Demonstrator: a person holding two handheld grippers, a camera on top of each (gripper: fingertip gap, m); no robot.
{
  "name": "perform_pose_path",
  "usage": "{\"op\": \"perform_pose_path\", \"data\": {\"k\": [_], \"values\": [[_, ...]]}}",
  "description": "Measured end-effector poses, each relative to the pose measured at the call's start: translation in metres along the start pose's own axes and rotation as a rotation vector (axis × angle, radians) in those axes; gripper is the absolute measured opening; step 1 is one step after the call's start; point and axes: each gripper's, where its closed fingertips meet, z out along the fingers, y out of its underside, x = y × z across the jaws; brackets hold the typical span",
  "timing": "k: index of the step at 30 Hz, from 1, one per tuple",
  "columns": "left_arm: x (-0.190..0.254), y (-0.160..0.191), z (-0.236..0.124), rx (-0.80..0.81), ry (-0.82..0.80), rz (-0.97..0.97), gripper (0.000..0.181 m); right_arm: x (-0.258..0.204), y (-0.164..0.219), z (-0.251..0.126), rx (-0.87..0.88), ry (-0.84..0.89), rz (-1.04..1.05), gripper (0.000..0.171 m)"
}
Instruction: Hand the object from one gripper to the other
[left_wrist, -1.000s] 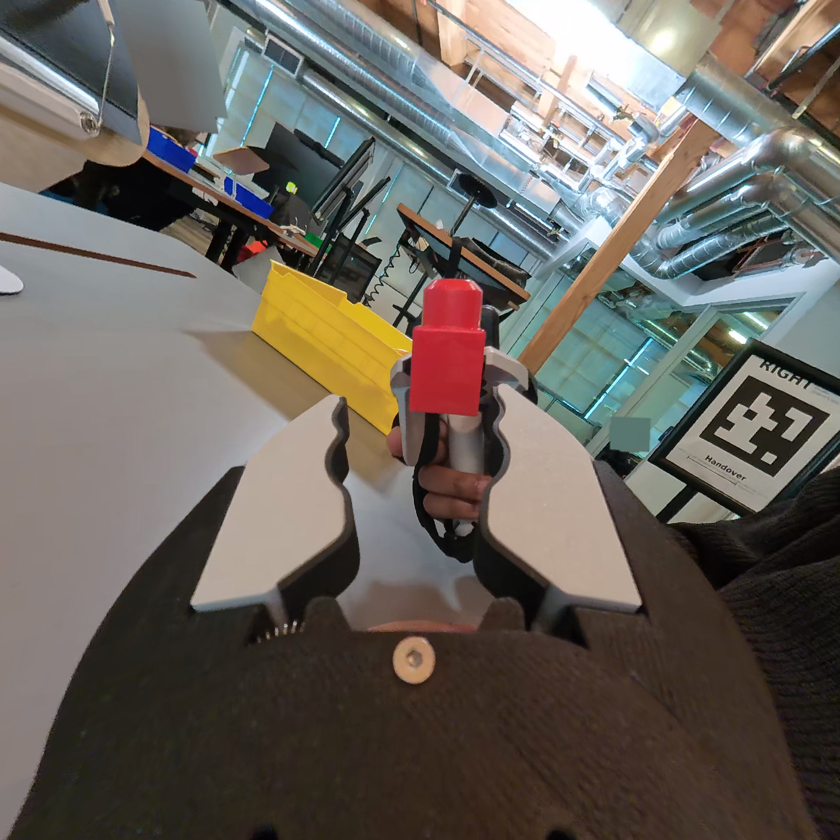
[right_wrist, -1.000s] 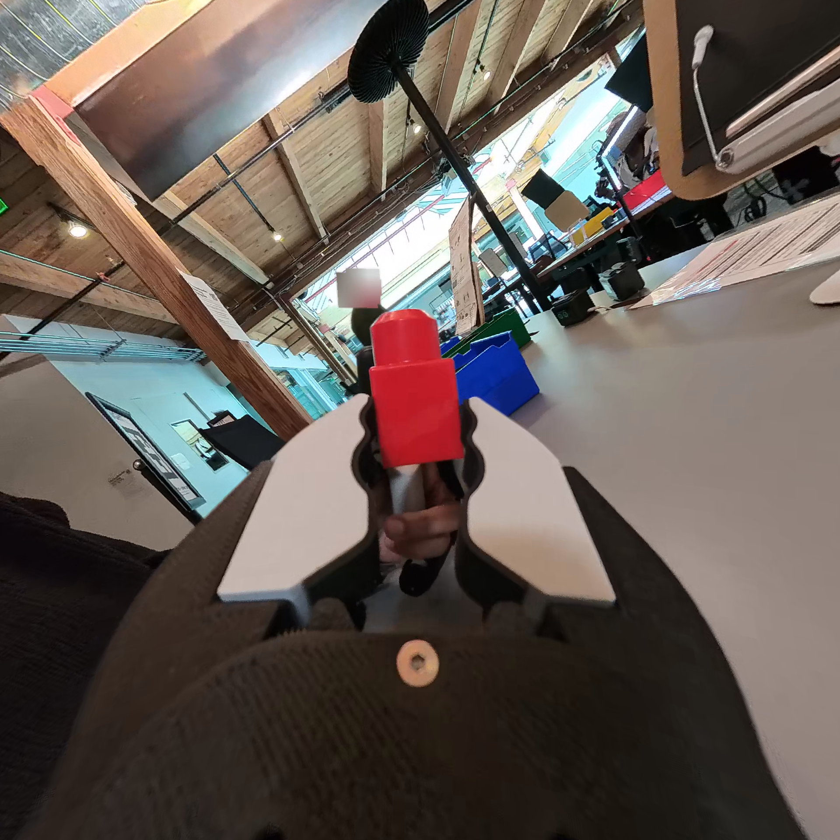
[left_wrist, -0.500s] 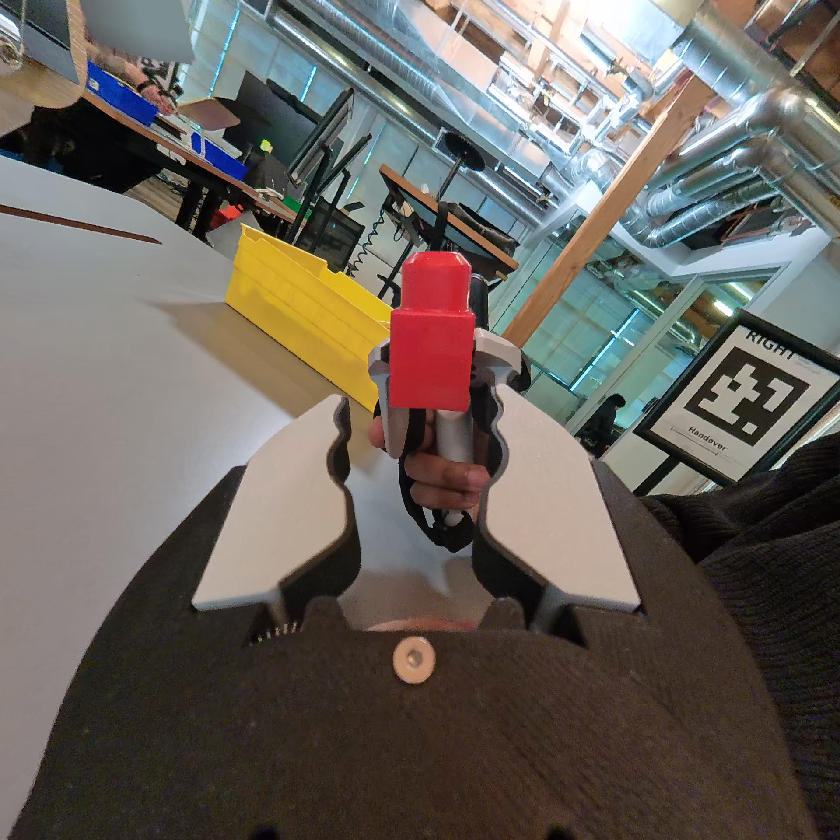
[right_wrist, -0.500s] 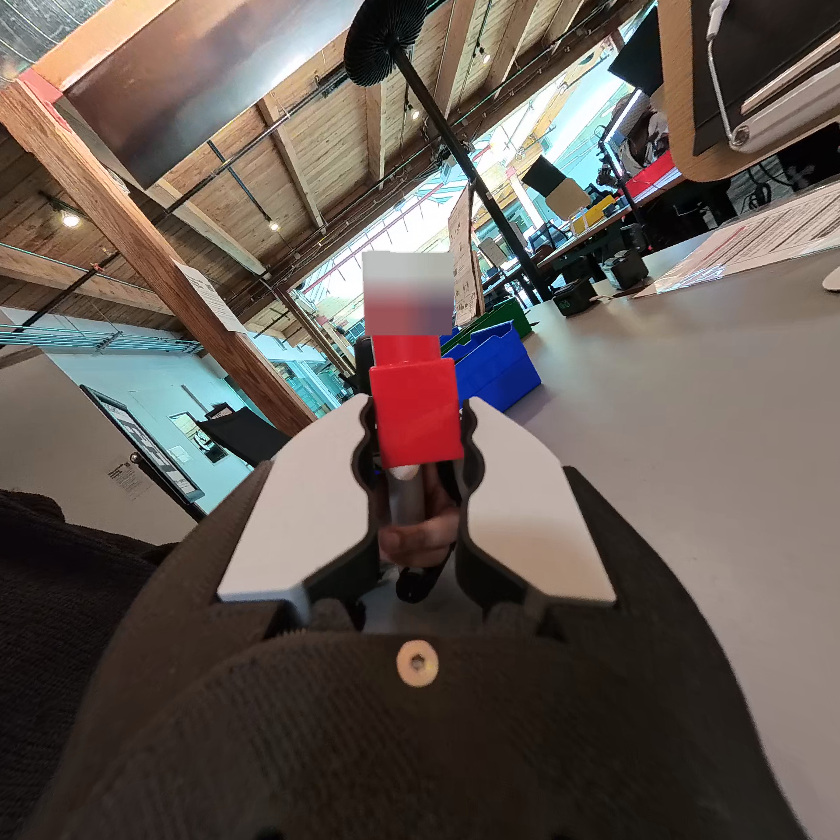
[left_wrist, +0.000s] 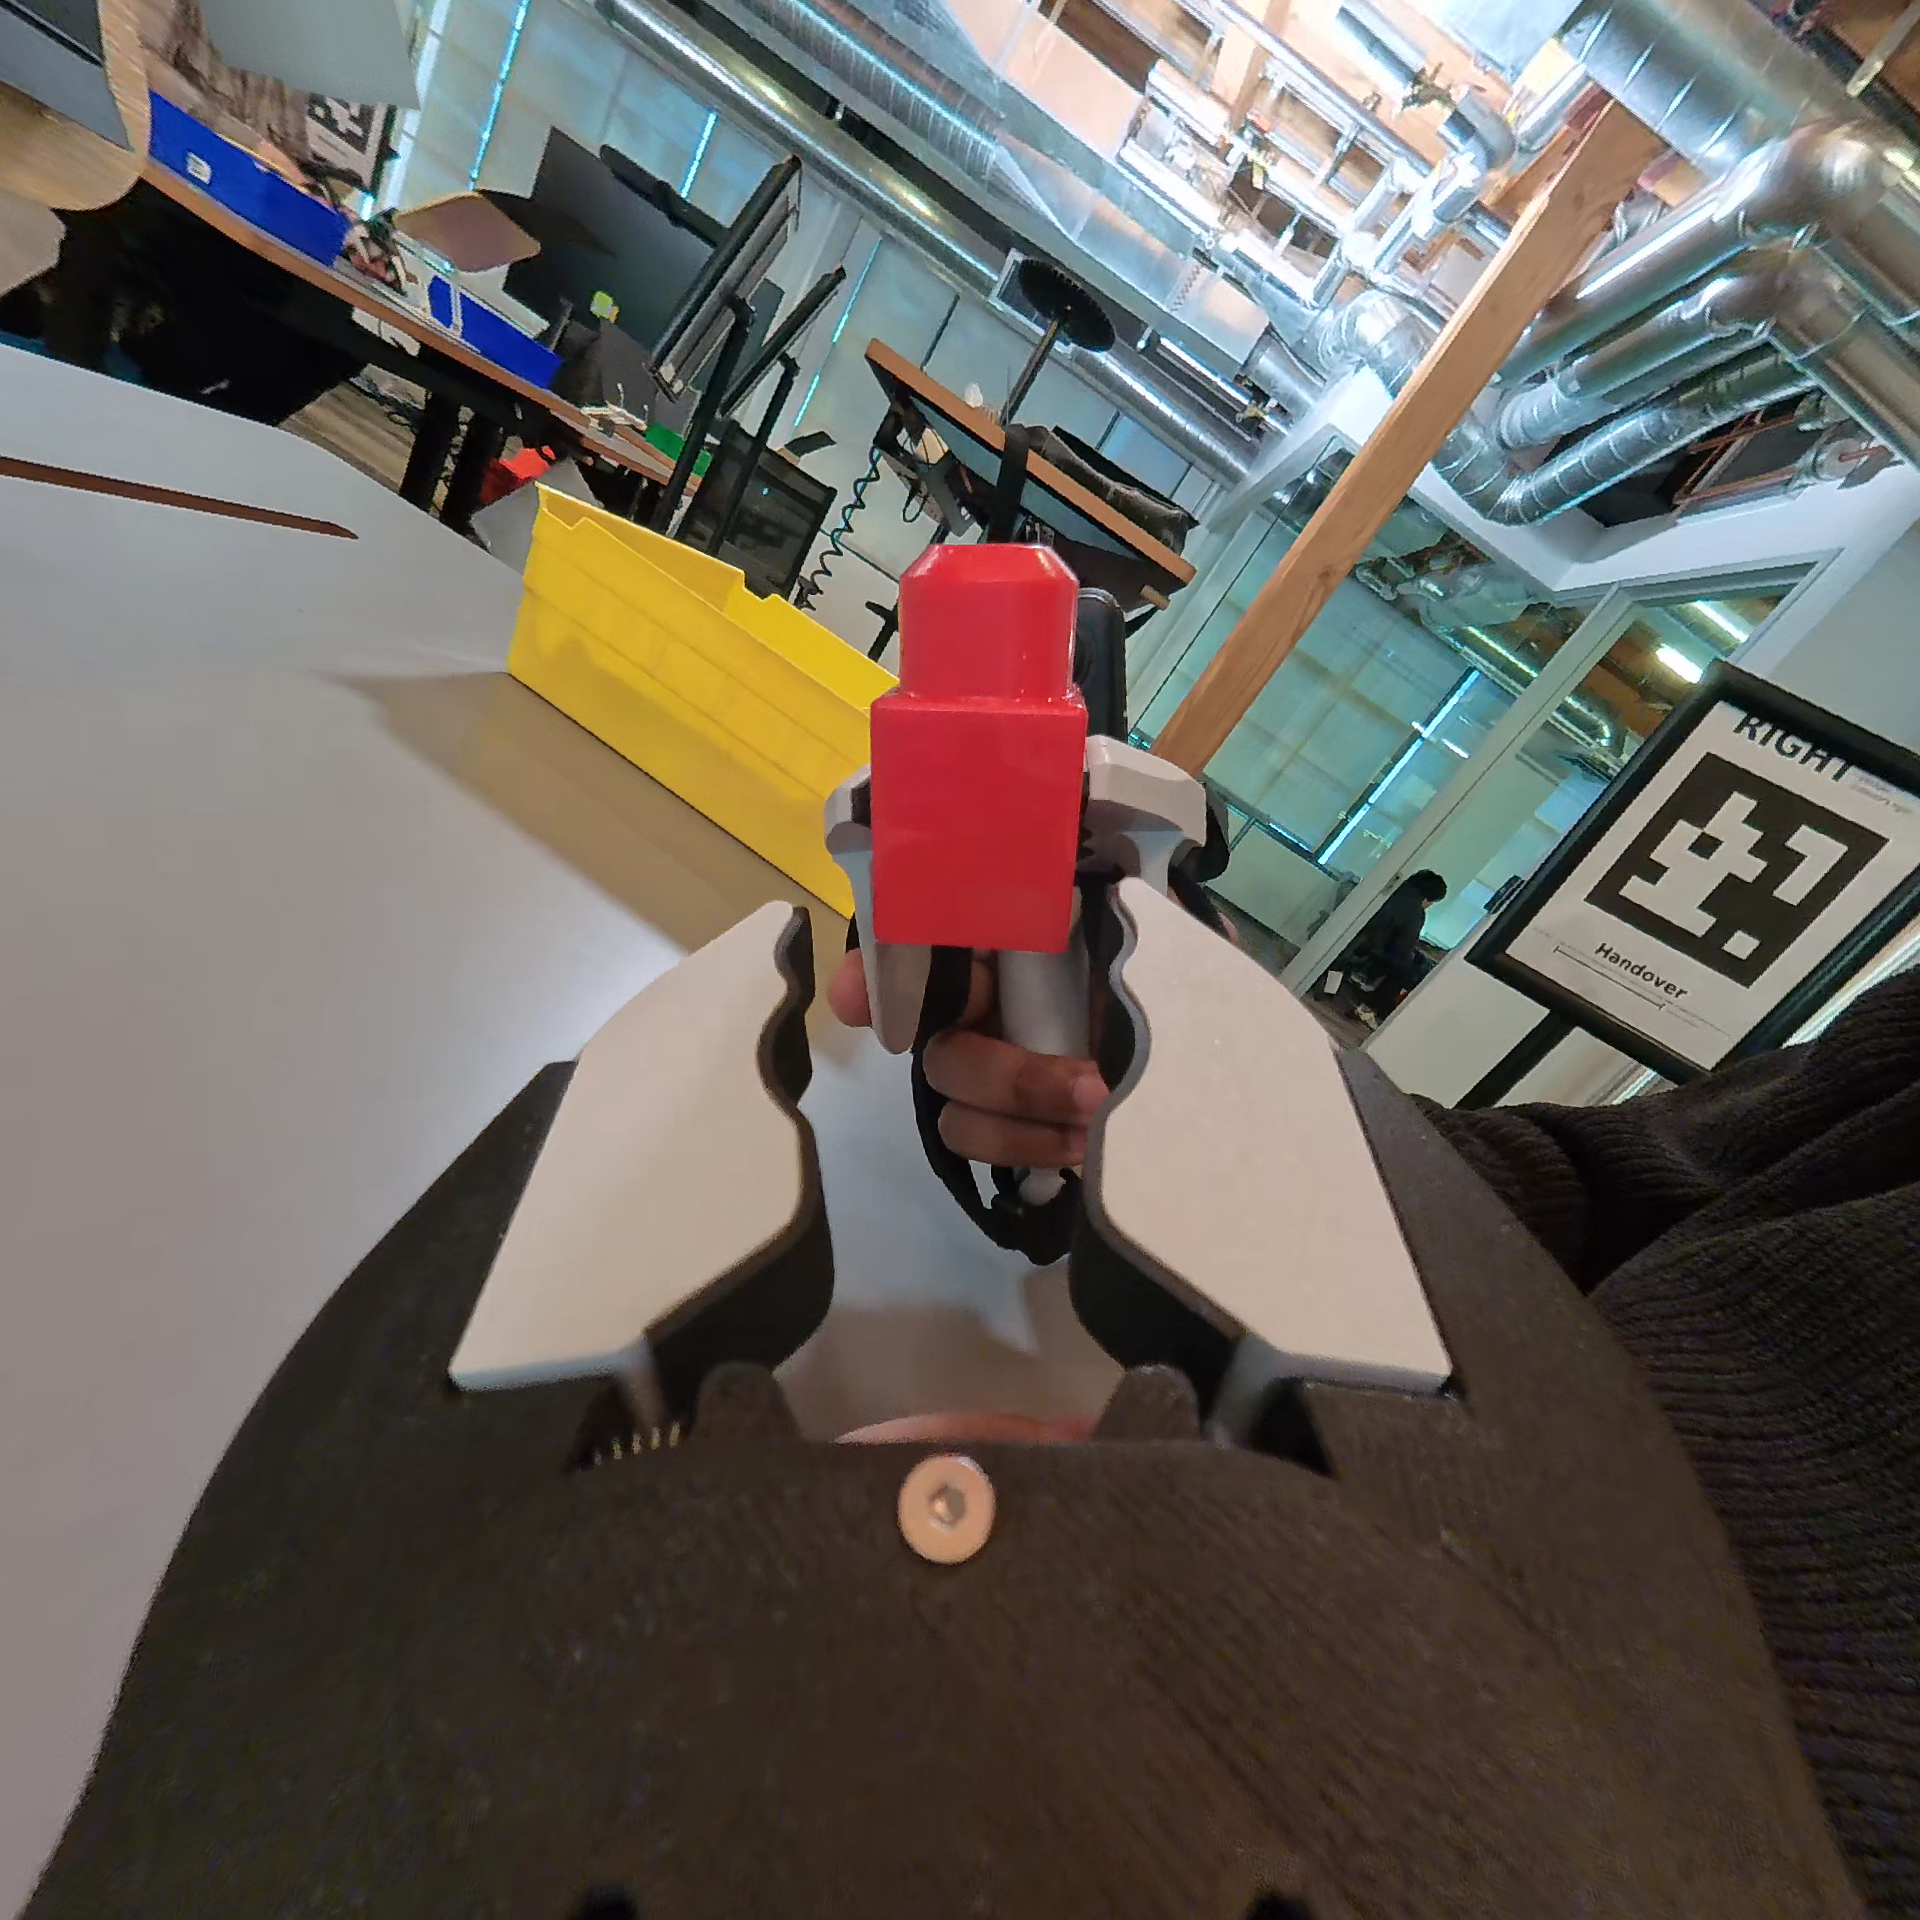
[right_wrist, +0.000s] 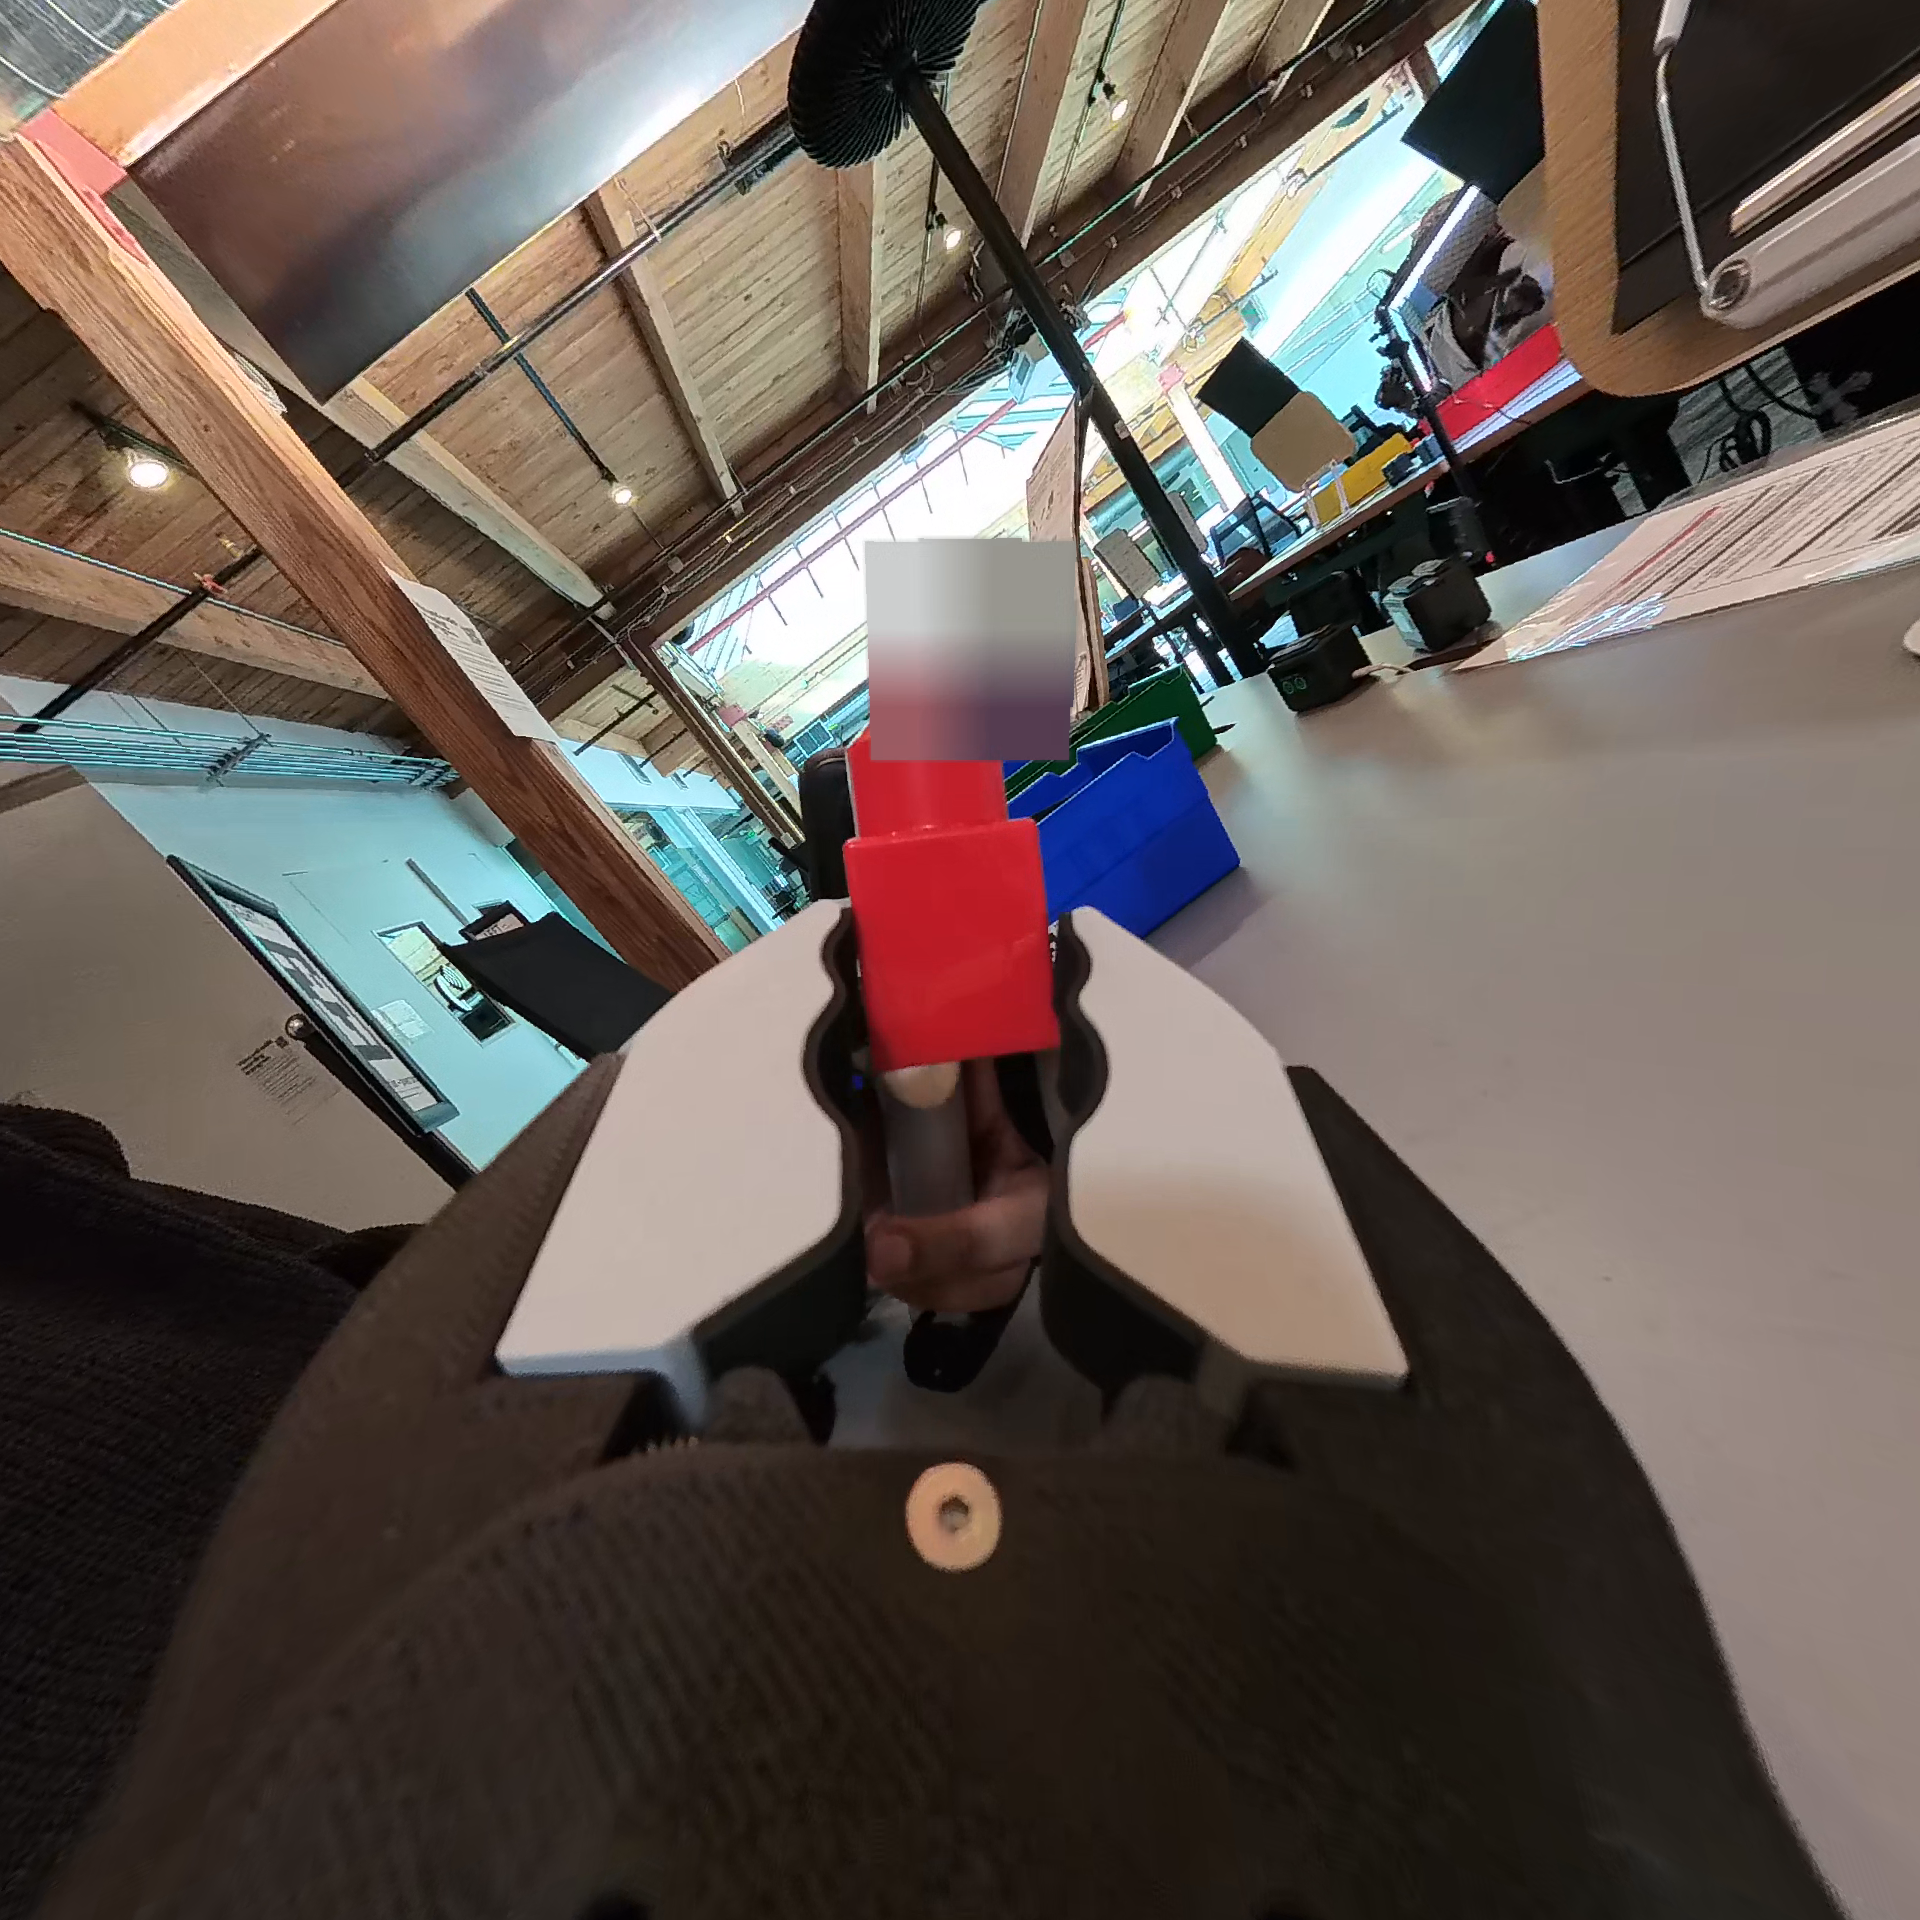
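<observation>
Right gripper (right_wrist: 951, 971) clamping red block (right_wrist: 951, 961) between fingers, stud end pointing up, held in air above grey bench (right_wrist: 1558, 1039). Left gripper (left_wrist: 951, 997) fingers spreading wide, not touching block (left_wrist: 977, 821), open gap either side. Yellow bin (left_wrist: 686, 675) sitting at 11 o'clock near bench edge; blue bin (right_wrist: 1127, 842) at 1 o'clock just behind block.

Red block (right_wrist: 951, 956) upright, clamped between the right gripper (right_wrist: 951, 971) jaws, blue bin (right_wrist: 1127, 847) behind.
</observation>
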Motion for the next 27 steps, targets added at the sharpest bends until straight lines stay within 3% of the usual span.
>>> {"op": "perform_pose_path", "data": {"k": [27], "values": [[-0.0011, 0.0008, 0.0007, 0.002, -0.010, 0.010, 0.043, 0.0010, 0.0015, 0.0008, -0.003, 0.000, 0.008, 0.037]]}}
